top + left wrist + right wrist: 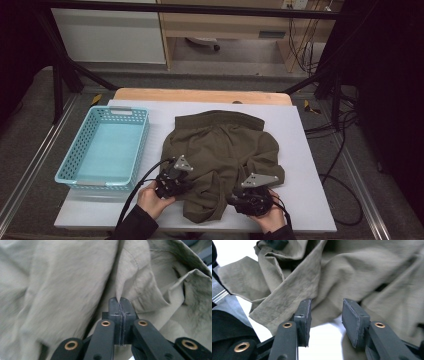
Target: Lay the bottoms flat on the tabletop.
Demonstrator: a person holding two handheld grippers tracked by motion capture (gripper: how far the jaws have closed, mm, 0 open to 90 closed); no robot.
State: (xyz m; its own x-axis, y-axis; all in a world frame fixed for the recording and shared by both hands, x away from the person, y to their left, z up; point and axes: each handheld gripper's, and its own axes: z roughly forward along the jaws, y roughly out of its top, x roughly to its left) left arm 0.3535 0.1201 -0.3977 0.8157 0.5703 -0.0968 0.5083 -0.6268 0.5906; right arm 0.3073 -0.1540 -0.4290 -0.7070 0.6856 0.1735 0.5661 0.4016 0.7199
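An olive-green garment (220,145) lies crumpled on the white table top (305,165), right of centre. My left gripper (186,183) is at the garment's near-left edge. In the left gripper view its jaws (119,302) are shut on a thin raised fold of the garment (62,277). My right gripper (236,198) is at the near-right edge. In the right gripper view it (325,307) stands open, with bare table between the pads and the garment's (362,270) cloth just beyond the tips.
A light blue plastic basket (75,175) stands at the table's left, with nothing in it. A wooden board edge (200,95) runs along the far side. Cables trail from both grippers toward the person. A dark frame and floor cables surround the table.
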